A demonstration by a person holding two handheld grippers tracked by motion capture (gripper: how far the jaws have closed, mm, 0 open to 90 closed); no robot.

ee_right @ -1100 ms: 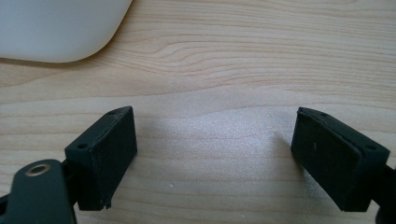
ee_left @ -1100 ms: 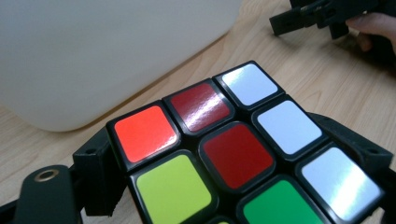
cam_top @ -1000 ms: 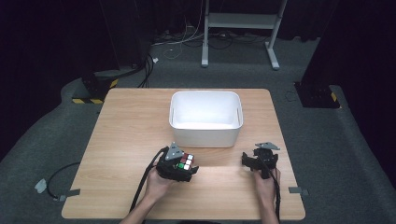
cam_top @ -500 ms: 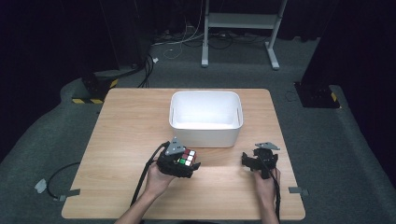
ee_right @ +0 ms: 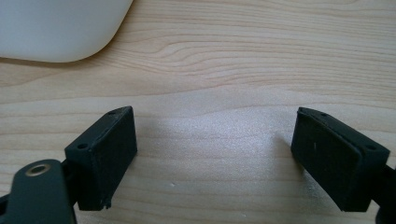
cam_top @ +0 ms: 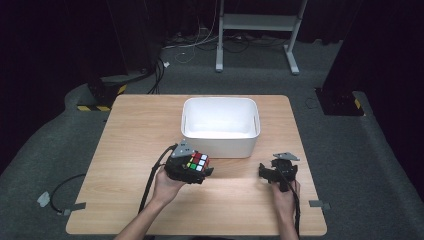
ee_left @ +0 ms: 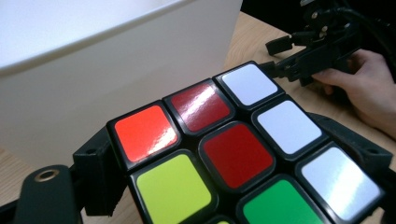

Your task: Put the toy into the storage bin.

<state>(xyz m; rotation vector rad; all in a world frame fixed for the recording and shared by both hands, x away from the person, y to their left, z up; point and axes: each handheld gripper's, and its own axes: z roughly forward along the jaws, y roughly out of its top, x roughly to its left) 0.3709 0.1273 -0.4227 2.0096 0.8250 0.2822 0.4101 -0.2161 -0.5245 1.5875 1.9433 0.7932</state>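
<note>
While the left tongs (cam_top: 192, 167) clamp a glossy cube (ee_left: 243, 154) (seemingly lifted), the right tongs (ee_right: 215, 154) gape over woodgrain.

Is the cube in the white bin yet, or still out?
Out: the cube sits clamped in the left gripper, just outside the white bin, whose inside looks bare.

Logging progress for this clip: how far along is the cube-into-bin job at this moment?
Done: the left gripper is shut on the puzzle cube, gripped between its jaws just in front of the white bin. In hand: carrying it toward the bin. Left: the cube is not yet inside; the bin looks empty. The right gripper is open over bare table.
</note>
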